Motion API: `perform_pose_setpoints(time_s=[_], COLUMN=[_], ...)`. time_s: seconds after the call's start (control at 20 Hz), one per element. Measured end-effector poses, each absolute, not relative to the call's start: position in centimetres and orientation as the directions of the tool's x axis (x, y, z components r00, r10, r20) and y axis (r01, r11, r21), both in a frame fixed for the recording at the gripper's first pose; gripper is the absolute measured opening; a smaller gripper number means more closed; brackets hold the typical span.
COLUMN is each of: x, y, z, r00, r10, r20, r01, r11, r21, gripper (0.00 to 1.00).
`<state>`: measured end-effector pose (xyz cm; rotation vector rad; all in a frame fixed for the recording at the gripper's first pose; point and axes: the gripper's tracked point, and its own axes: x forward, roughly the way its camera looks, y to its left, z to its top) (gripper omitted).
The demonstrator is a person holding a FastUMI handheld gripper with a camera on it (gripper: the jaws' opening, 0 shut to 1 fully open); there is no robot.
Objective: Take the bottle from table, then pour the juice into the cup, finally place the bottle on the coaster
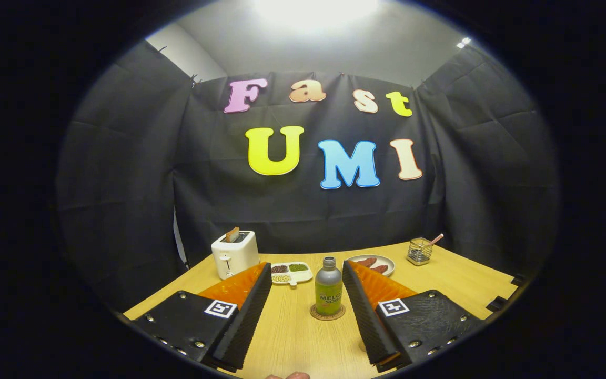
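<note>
Here the desk point(455, 287) carries everything, and the things stand in a loose row beyond the jaws, so the middle stays free for the work. The toaster point(234, 253) stands beyond the left finger, with a slice standing up in its slot. The gripper point(306, 276) has its jaws wide open and holds nothing; the bottle point(329, 287) stands upright between the two fingertips, touching neither. The bottle rests on the round coaster point(327, 312), which looks like the last step of the task already done, and its cap is on. How much juice is inside I cannot tell. Beyond the right finger a plate point(372, 262) holds some reddish pieces of food. Beyond the left fingertip, a small divided dish point(291, 272) keeps dark, green and pale grains in separate compartments. Far beyond the right finger a wire mesh holder point(420, 250) keeps a utensil leaning inside.
</note>
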<state>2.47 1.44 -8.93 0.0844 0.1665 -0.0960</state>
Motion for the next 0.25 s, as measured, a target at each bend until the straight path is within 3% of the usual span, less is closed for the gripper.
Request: perform_pose_setpoints(time_s=[0.25], x=[1.99], y=[2.23], z=[-8.0], r00=[0.986], r10=[-0.077], r20=[-0.149], r01=[0.086], r11=[0.995], r21=[0.059], gripper=[0.83])
